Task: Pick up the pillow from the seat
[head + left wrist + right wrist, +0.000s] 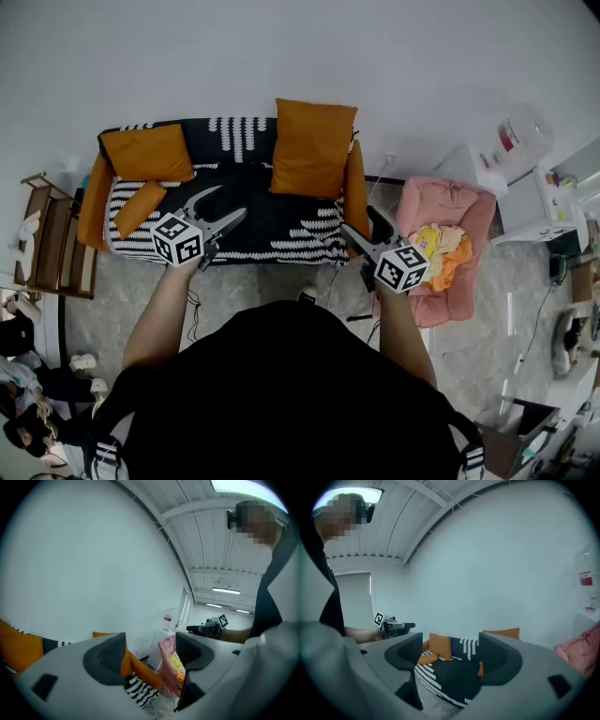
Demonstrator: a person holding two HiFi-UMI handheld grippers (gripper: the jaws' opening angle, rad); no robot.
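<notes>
A sofa [281, 230] with a black-and-white cover stands against the wall. An orange pillow [147, 152] leans at its back left, and a small orange pillow [141, 208] lies on the seat below it. A larger orange pillow [312, 147] stands upright at the back right. My left gripper [228, 202] hovers over the seat's front left, open and empty. My right gripper [364, 225] is by the sofa's right arm, open and empty. In the right gripper view the sofa [450, 672] and its pillows [440, 646] show between the jaws. The left gripper view looks past the orange sofa arm [143, 672].
A pink pet bed [450, 211] with yellow and orange cloth in it sits right of the sofa. A wooden rack [52, 239] stands at the left. White appliances [516, 150] crowd the right wall. Cables [352, 317] lie on the floor in front.
</notes>
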